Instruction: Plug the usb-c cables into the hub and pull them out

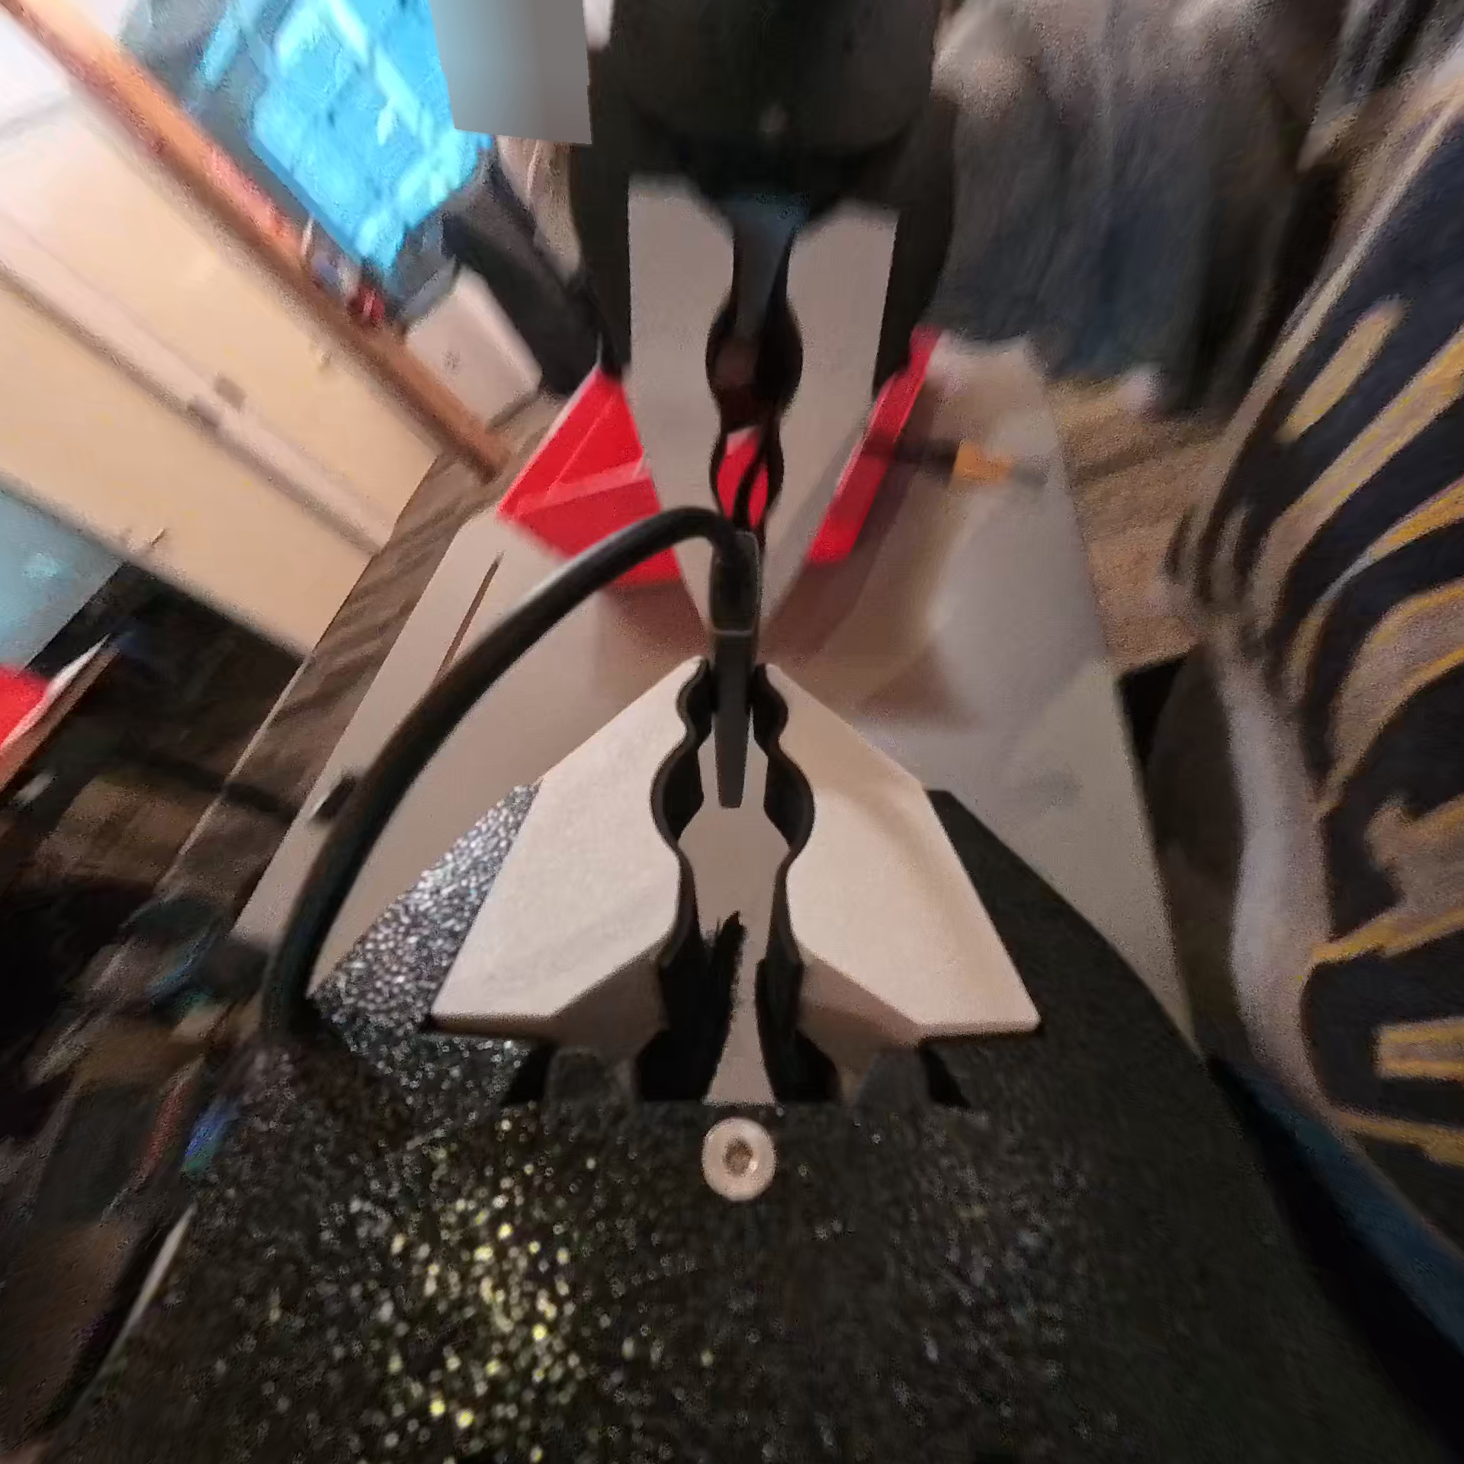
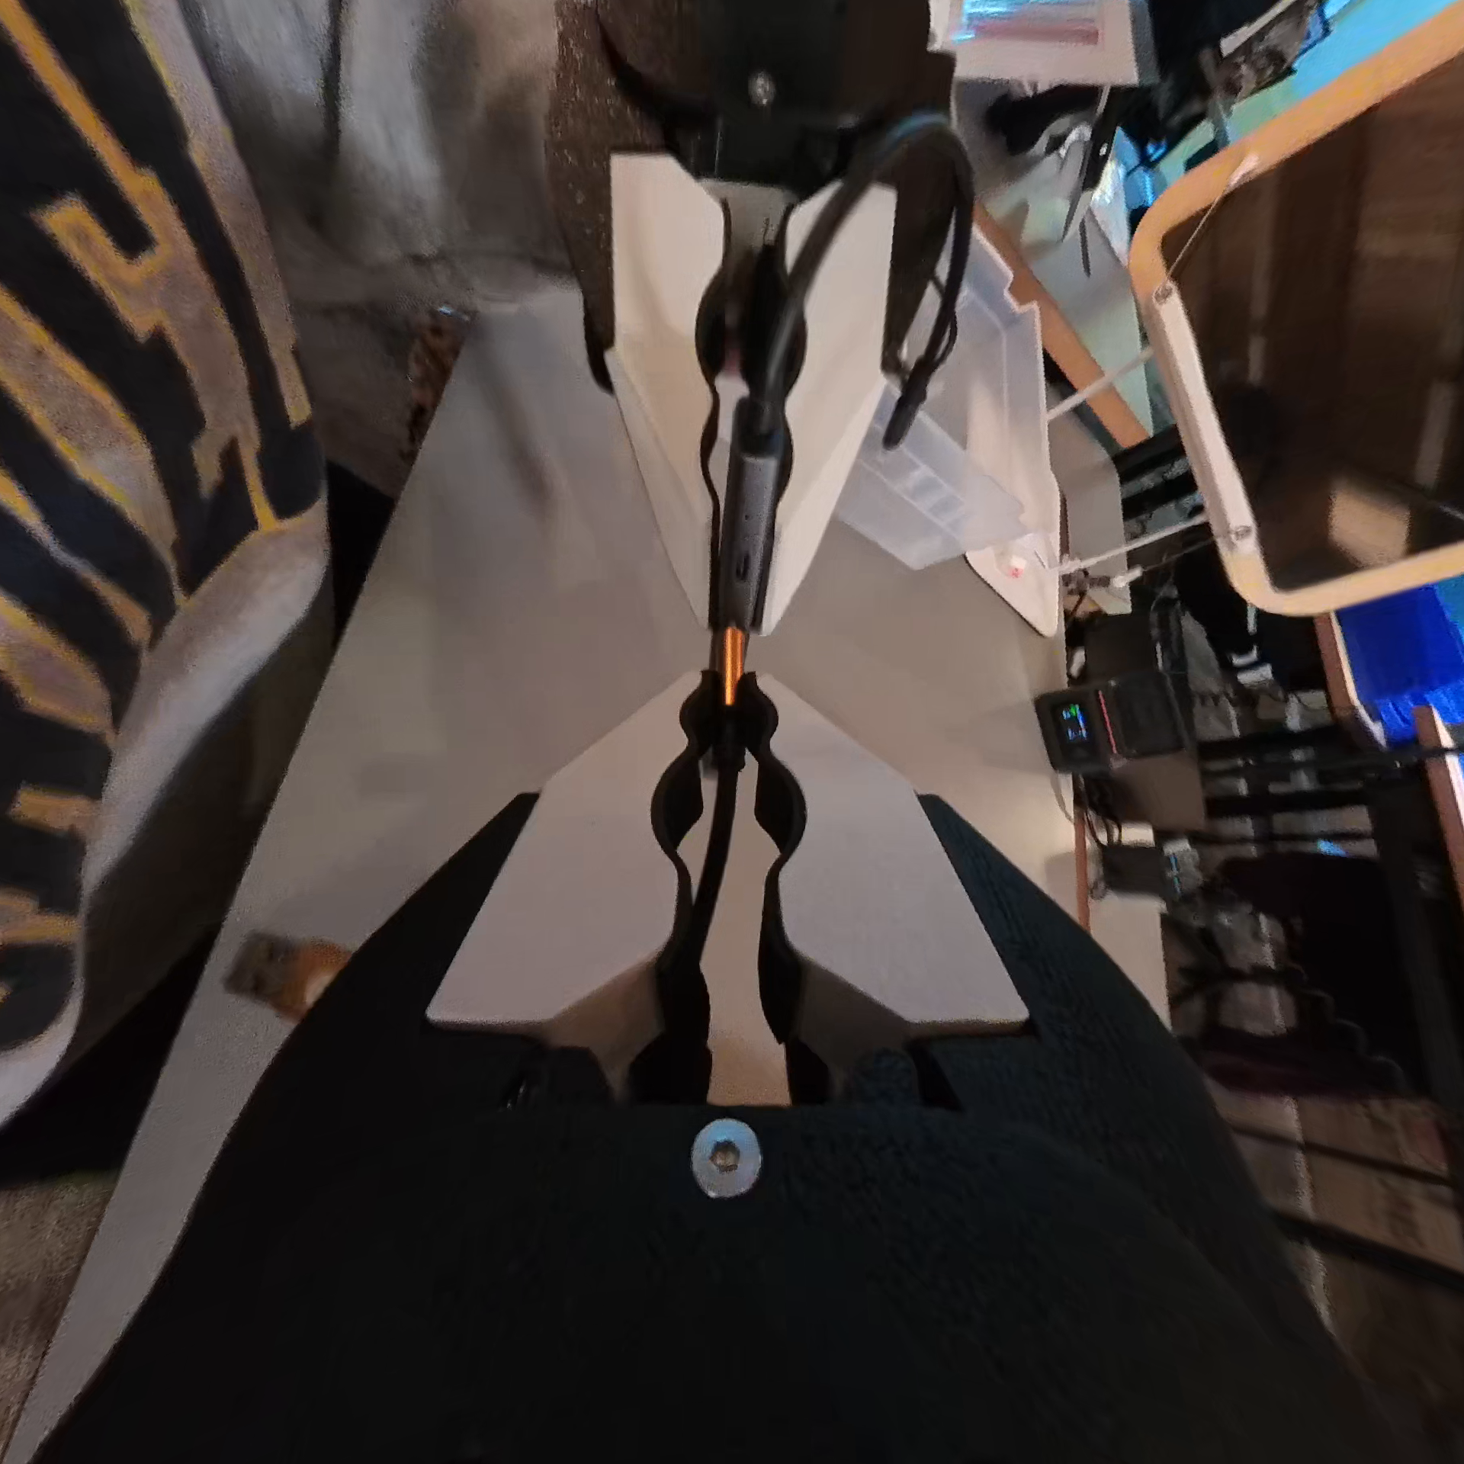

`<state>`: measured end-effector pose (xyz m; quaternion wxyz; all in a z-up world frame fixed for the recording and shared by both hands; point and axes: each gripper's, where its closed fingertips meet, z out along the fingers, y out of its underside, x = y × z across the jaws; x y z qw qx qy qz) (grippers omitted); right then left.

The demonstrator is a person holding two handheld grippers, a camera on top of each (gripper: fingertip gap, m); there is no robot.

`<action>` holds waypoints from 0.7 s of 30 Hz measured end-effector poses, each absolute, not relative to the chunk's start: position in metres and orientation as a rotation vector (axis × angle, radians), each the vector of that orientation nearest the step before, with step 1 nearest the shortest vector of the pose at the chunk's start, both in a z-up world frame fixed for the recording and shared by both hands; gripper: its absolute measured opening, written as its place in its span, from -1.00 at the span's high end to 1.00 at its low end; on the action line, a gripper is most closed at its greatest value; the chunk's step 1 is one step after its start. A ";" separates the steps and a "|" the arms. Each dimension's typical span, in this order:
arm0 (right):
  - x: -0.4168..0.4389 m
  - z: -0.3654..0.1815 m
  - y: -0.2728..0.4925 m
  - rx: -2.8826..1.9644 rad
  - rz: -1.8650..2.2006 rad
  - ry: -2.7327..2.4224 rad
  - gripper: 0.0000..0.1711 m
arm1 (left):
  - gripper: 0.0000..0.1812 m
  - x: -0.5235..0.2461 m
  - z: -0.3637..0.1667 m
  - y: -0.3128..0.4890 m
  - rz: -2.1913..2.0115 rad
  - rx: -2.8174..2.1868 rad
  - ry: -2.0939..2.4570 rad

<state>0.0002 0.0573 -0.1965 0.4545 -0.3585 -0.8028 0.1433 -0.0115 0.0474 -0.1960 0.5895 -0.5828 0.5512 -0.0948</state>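
Two grippers meet mid-frame over the pale worktop point(image 2: 491, 554). The left gripper point(image 1: 733, 697) has its jaws pinched on the flat grey metal hub point(image 2: 749, 515). The right gripper point(image 2: 725, 701) has its jaws pinched on the orange-tipped black usb-c cable point(image 2: 730, 669), touching the hub's end.

Pale grey table point(image 2: 491, 602), red bin point(image 1: 590, 475) and clear plastic tray point(image 2: 962, 444) on it.

slim grey hub point(image 2: 749, 507) end-on to orange-collared black cable point(image 2: 730, 673), touching

Speckled black gripper point(image 1: 733, 689) body, white fingers point(image 1: 586, 871), wavy black jaws, silver screw point(image 1: 738, 1160).
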 end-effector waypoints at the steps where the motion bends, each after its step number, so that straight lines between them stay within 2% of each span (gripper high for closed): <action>1: 0.018 -0.195 0.086 -0.958 0.185 -1.938 0.95 | 0.92 -0.038 -0.207 0.062 -0.042 -1.460 1.263; 3: 0.059 -0.178 0.123 -1.098 0.130 -1.793 0.94 | 0.92 -0.082 -0.205 0.067 0.006 -1.538 1.141; 6: 0.111 -0.139 0.158 -1.186 0.115 -1.541 0.94 | 0.92 -0.089 -0.163 0.055 -0.114 -1.422 0.978; 9: 0.164 -0.121 0.202 -1.230 -0.142 -1.364 0.94 | 0.91 -0.076 -0.163 0.058 -0.131 -1.416 0.980; 12: 0.196 -0.133 0.229 -1.243 -0.287 -1.304 0.94 | 0.91 -0.061 -0.172 0.066 -0.158 -1.442 0.983; 15: 0.207 -0.167 0.239 -1.336 -0.260 -1.332 0.93 | 0.92 -0.049 -0.178 0.071 -0.243 -1.473 0.964; 16: 0.209 -0.177 0.240 -1.381 -0.234 -1.336 0.84 | 0.92 -0.047 -0.179 0.072 -0.259 -1.473 0.963; 18: 0.213 -0.187 0.238 -1.475 -0.181 -1.318 0.53 | 0.92 -0.040 -0.178 0.073 -0.272 -1.453 0.970; 21: 0.187 -0.168 0.215 -1.432 -0.048 -1.283 0.44 | 0.92 -0.030 -0.175 0.075 -0.310 -1.429 0.962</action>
